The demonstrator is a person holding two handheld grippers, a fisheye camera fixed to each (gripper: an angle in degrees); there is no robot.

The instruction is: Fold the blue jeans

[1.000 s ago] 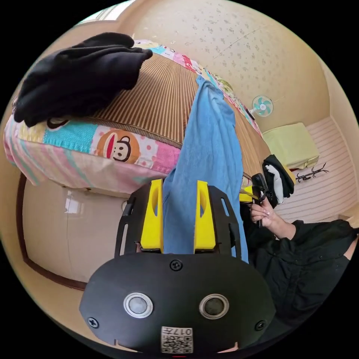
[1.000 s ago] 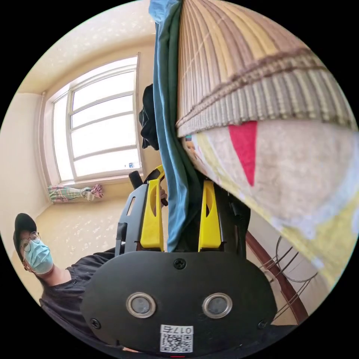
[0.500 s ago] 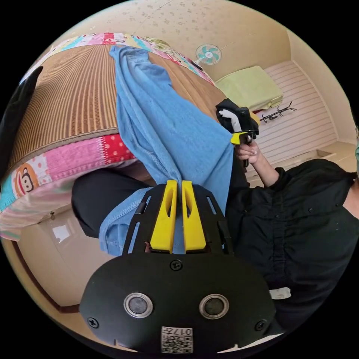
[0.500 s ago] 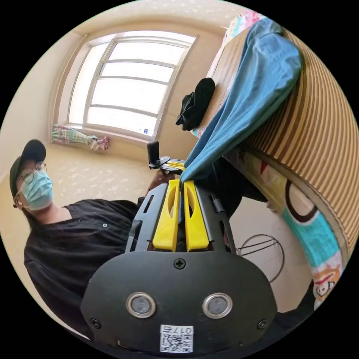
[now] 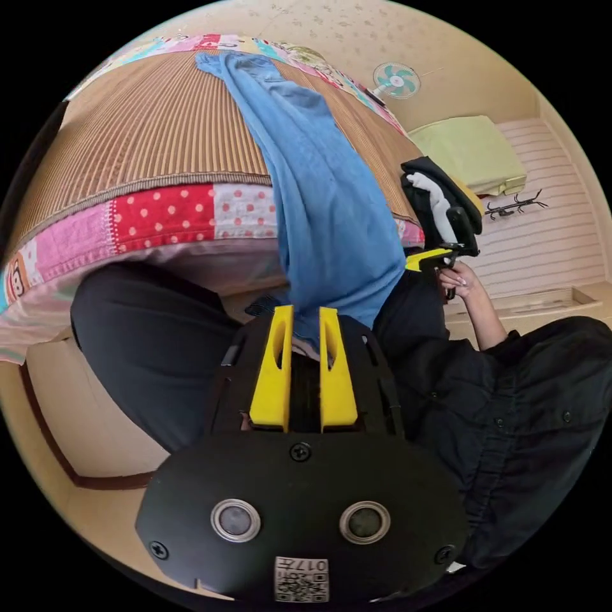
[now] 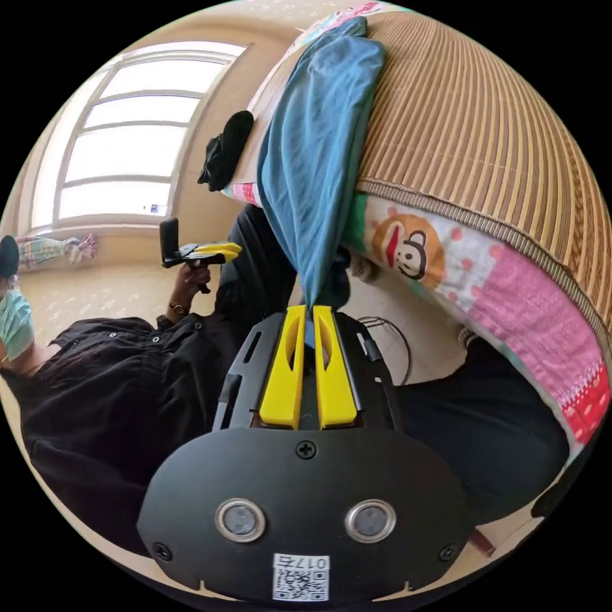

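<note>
1. Left gripper view, left side: a bed carries a ribbed brown woven mat (image 5: 146,134) over a patchwork cartoon-print quilt (image 5: 166,213) in pink, red and white; the quilt edge hangs over the bed side
2. Below the quilt edge: the person's leg in dark trousers (image 5: 146,357) stands close against the bed
3. Centre: the blue jeans (image 5: 319,191) lie lengthwise across the mat and hang over the near bed edge, down to the left gripper (image 5: 305,312)
4. Left gripper: the yellow jaws stand narrowly apart, with the lower edge of the jeans at their tips; whether both jaws press on the cloth cannot be told
5. Right of centre: the right gripper (image 5: 428,258) shows as a black-and-yellow tool in the person's hand (image 5: 456,277), beside the hanging edge of the jeans
6. Far right: the person's black shirt (image 5: 523,408); behind, a teal wall fan (image 5: 394,80) and a pale green box-shaped cover (image 5: 468,153)
7. Right gripper view, left side: a bright multi-pane window (image 6: 127,140); the left gripper (image 6: 220,250) is held in a hand, with its yellow jaws close together and well apart from the jeans
8. Centre: the jeans (image 6: 312,166) drape off the mat (image 6: 472,127) to the right gripper (image 6: 308,309); both yellow jaws are nearly closed and pinch the cloth tip
9. A black bundle of clothing (image 6: 223,150) rests on the bed beyond the jeans
10. Right: the quilt (image 6: 484,280) hangs below the mat edge
</note>
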